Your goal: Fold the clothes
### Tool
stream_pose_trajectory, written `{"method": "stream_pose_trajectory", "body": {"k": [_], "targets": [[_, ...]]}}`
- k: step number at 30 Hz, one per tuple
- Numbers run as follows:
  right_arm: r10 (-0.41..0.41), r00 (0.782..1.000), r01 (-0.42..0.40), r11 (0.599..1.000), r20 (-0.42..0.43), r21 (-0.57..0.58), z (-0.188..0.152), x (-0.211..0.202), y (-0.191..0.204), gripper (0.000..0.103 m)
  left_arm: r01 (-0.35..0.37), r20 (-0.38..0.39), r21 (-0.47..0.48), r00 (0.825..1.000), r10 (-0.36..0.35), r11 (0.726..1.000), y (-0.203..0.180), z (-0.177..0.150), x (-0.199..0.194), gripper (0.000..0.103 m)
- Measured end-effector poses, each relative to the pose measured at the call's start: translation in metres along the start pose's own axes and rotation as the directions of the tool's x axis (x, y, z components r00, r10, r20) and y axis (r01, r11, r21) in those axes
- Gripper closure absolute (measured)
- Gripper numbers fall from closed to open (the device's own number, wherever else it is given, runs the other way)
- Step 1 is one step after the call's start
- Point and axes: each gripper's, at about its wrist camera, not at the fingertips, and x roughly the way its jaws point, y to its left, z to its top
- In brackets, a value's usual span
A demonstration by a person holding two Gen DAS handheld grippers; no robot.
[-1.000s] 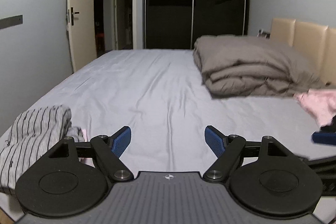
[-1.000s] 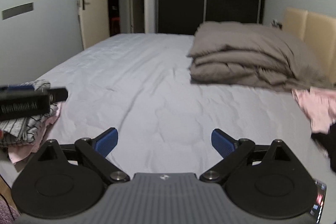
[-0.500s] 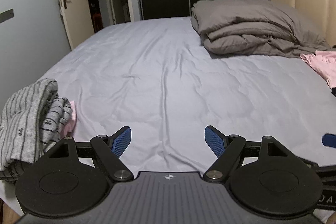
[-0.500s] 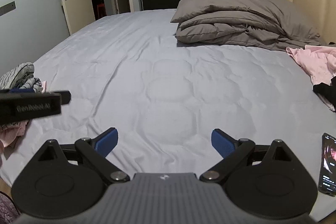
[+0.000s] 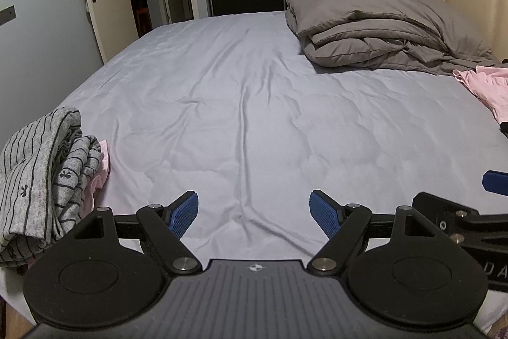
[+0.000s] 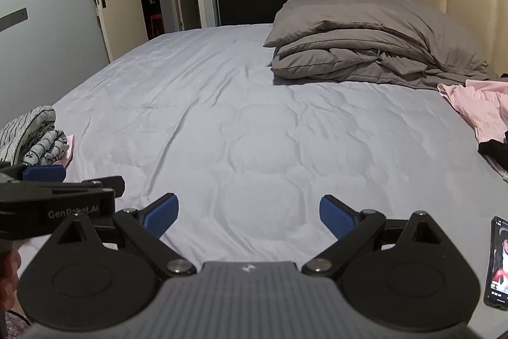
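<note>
The left gripper (image 5: 254,213) pointed forward and downward, its two blue-padded fingers (image 5: 184,214) spread wide apart with nothing between them. The right gripper (image 6: 249,215) took the same pose just beside it on the right, also angled downward, its blue pads (image 6: 336,217) set wide with an empty gap. In the right wrist view the left gripper's black body showed at the near left edge, and part of a hand (image 6: 9,274) gripping below it was visible there, dim and blurred.
</note>
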Motion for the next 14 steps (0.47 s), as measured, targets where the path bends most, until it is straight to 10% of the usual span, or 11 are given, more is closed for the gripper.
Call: {"method": "stream_pose_trajectory", "body": {"k": [14], "targets": [[0.006,1.000,-0.006,1.000,0.006,0.003,0.0035,-0.0050,0.0002,0.006,0.010,0.013,-0.011,1.000,-0.010,1.000,0.0018,-0.0015,-0.0072,0.026]]}}
